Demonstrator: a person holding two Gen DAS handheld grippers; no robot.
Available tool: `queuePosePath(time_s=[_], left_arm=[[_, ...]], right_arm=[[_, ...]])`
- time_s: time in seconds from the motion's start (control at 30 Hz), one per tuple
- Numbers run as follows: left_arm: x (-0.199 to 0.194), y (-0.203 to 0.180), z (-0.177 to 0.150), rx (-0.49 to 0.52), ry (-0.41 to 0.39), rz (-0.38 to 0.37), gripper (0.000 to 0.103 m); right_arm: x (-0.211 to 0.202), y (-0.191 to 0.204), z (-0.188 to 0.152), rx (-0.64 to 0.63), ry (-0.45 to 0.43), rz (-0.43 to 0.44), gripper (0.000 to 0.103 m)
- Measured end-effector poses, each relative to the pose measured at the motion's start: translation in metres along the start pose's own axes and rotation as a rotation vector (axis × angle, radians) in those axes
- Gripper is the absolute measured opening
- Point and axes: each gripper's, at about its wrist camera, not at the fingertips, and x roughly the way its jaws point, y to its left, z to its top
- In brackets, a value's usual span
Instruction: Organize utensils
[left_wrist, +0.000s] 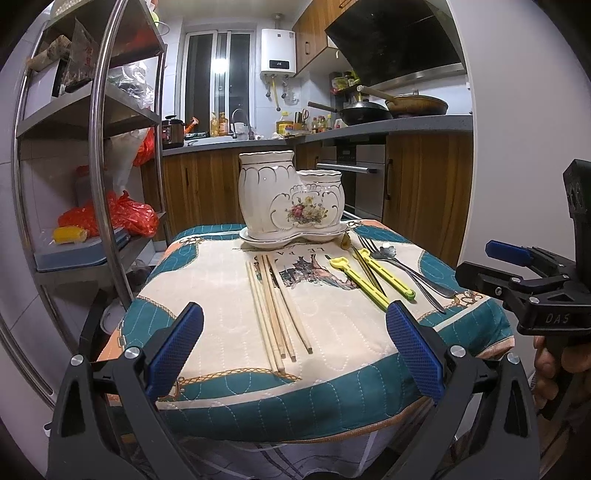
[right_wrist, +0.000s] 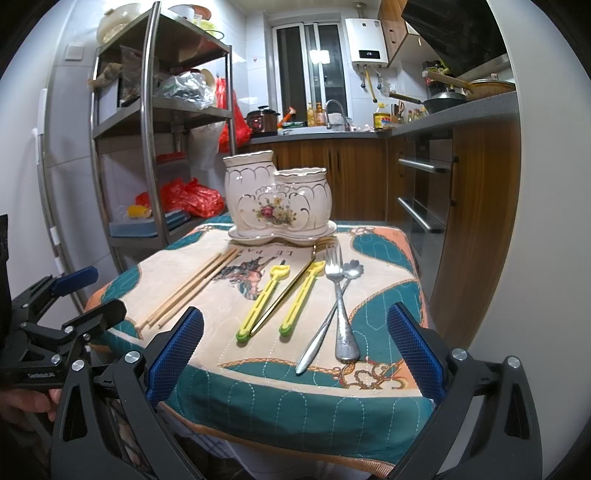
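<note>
Both tongs, left (left_wrist: 294, 345) and right (right_wrist: 295, 347), gape empty; chopsticks (left_wrist: 275, 306), light, stiff, roll-prone, lie before the fragile ceramic holder (left_wrist: 291, 197), best pinched mid-length; fork (right_wrist: 338, 295) alongside.

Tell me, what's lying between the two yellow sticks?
A thin gold utensil lies slanted between the two yellow sticks, its far end reaching toward the ceramic holder. The right wrist view shows this best.

Both wrist cams face fwd, near, sharing table (left_wrist: 229, 384) w/ holder (right_wrist: 277, 199).
</note>
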Motion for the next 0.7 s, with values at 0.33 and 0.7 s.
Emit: queuePosePath(time_s=[0.33,0.7], left_arm=[[0.0041,0.0062,-0.0025,-0.014,0.021,0.013,0.098],[0.0086,0.0090,-0.0032,-0.025,0.039,0.020,0.098]], right_arm=[[-0.0003,0.0008,0.0000,0.002,-0.001,0.000,0.099],[0.0017,0.0001,-0.0005,0.003,0.000,-0.001,0.099]])
